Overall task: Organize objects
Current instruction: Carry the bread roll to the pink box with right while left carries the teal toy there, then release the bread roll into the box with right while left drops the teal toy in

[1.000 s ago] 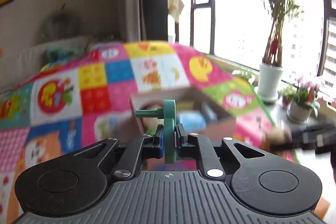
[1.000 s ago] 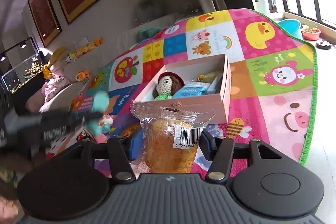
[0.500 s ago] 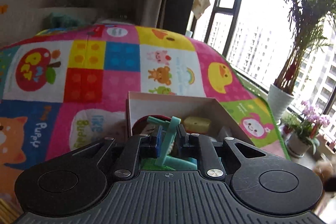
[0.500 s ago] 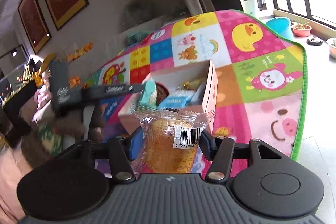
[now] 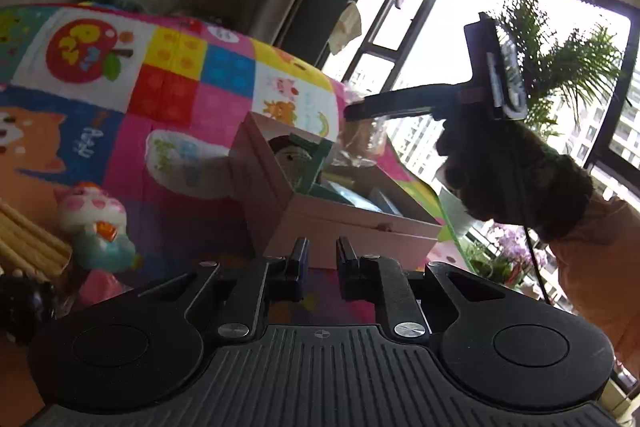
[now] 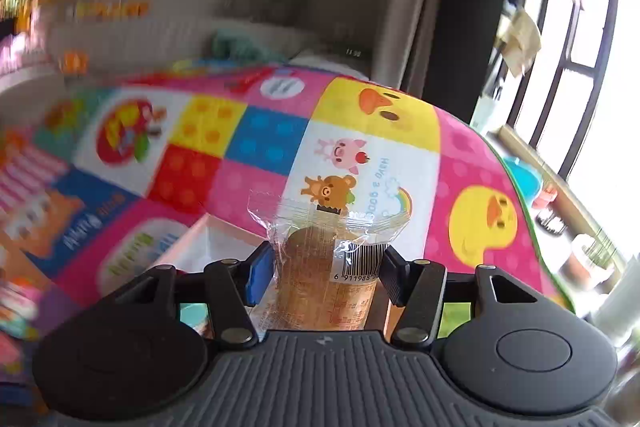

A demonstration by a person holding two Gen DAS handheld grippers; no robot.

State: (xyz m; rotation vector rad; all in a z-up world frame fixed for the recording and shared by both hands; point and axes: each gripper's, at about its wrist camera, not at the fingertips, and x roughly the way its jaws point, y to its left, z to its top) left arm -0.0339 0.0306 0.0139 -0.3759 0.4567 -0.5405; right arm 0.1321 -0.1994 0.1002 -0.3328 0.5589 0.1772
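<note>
Box (image 5: pixel 340 223): sits on the mat (image 5: pixel 172 95), lid off, and it's clearly your drop spot. A doll (image 5: pixel 294 163), a teal toy (image 5: pixel 316 163) and some blue packets are already inside.

Cake (image 6: pixel 326 279): wrapped snack, clamped in your right gripper (image 6: pixel 320 277). Both pads press its sides, crimped top standing up. Held upright like that it should drop into the box without snagging, I'd guess.

Right gripper position: from the left camera you can see it reaching in over the far right side of the box (image 5: pixel 362 115), so you look about ready to lower the cake in.

Left gripper (image 5: pixel 319 257): jaws nearly closed with nothing between them, just a slim gap. It's parked low at the near wall of the box, out of the other hand's way.

Leftovers: a squishy bird (image 5: pixel 96 227) and a bundle of sticks (image 5: pixel 28 243) lie on the mat to the near left, probably next in line.

Hard to see: the right view is smeared with blur on the left, and the cake plus gripper body hide most of the box there, only a white corner (image 6: pixel 208 239) shows. Free room inside the box is tough to judge. Something dark at the left camera's lower left edge is cut off, can't tell what.
</note>
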